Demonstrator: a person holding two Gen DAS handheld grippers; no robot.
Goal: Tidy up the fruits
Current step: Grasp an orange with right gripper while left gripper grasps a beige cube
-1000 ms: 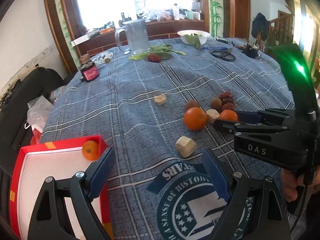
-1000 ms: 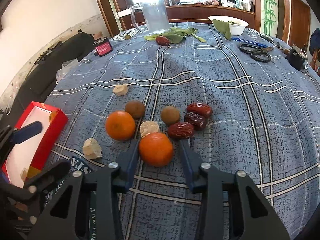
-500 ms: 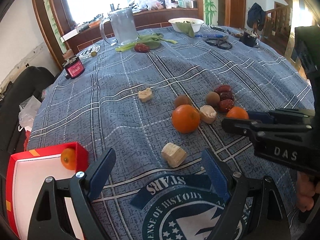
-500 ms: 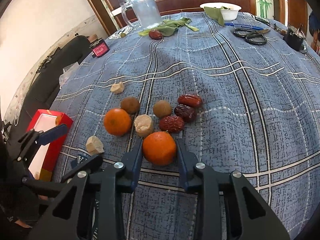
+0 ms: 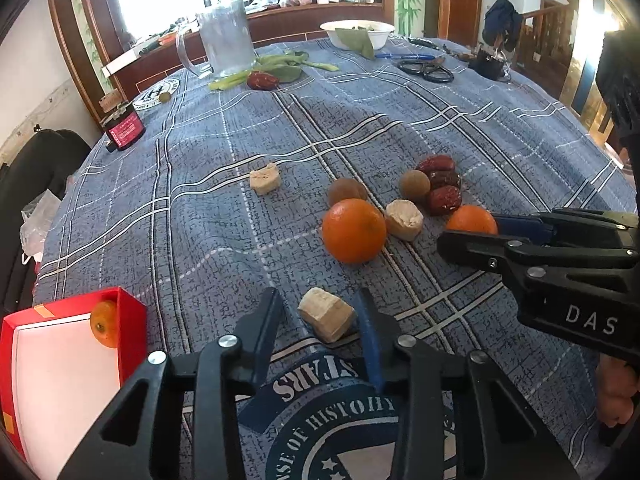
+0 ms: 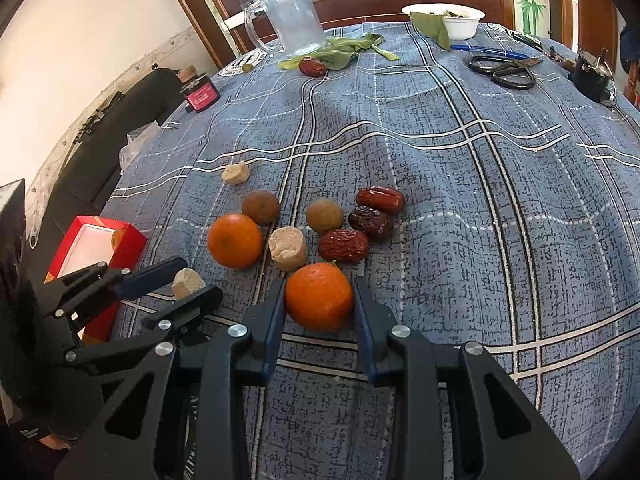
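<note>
Landmark: we place everything relative to the large orange (image 5: pixel 354 230) lying free on the blue checked surface (image 5: pixel 240 216).
Right gripper (image 6: pixel 319 308): narrowed around a second orange (image 6: pixel 319 295), just right of and nearer than the landmark; both pads sit at the fruit's sides. We judge this a grasp being taken so the round fruit cannot roll off, though we cannot tell whether the pads press firmly yet.
Left gripper (image 5: pixel 319 322): partly open, its fingers either side of a pale chunk (image 5: pixel 327 319) lying nearer than the landmark; small gaps show, so we read it as straddling, not holding.
Red box (image 5: pixel 76 360): far to the left of and nearer than the landmark, at the surface's edge; a small orange fruit (image 5: pixel 103 323) lies in its near corner. We take this as the collecting place, which would explain why both grippers work on the box side of the cluster.
Remaining cluster: two brown round fruits (image 6: pixel 261 207), three red dates (image 6: pixel 370 222) and another pale chunk (image 6: pixel 288 248) lie just right of and beyond the landmark, close together; a third chunk (image 5: pixel 264 178) lies apart, beyond and to the left.
Progress: we judge the sorting early, most pieces still outside the box.
</note>
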